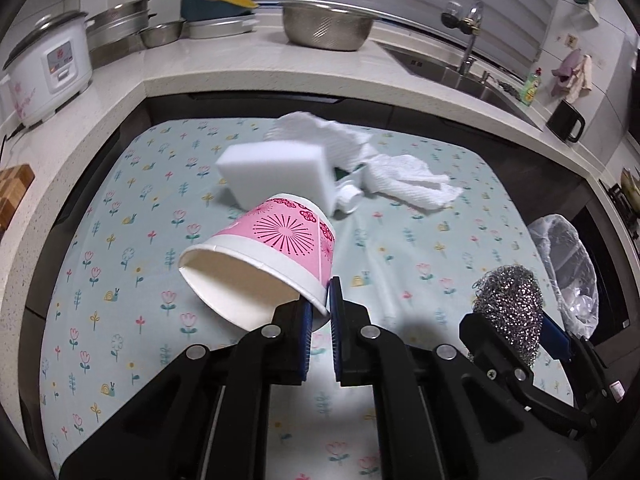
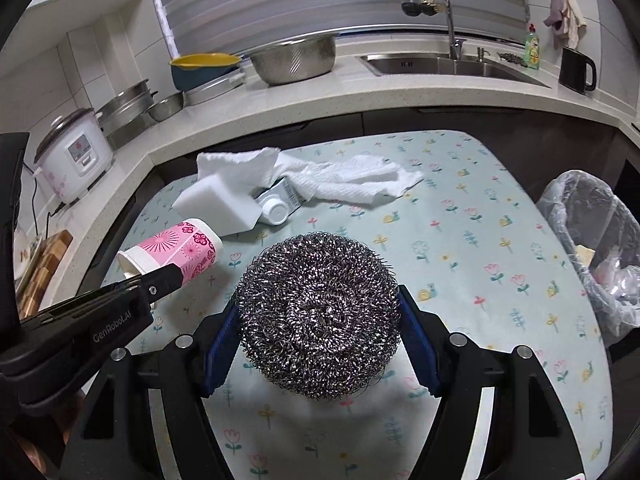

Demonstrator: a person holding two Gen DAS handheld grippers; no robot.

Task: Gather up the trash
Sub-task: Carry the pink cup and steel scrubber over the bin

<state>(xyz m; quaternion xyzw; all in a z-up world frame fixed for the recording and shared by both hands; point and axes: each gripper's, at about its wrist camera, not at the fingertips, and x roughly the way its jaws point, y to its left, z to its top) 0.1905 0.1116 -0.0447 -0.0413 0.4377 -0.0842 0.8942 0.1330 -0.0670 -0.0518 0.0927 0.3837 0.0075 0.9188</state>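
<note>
My left hand-held gripper pinches the pink floral paper cup, my right hand-held gripper clamps the round steel-wool scourer; neither is yet in the plastic-lined bin, and the white crumpled paper towels remain on the desk.

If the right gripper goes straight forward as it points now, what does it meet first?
Probably the small white carton lying beside the white sponge block, ahead of the right gripper, which holds the steel wool scourer. Depth is unclear; it might pass above them.
</note>
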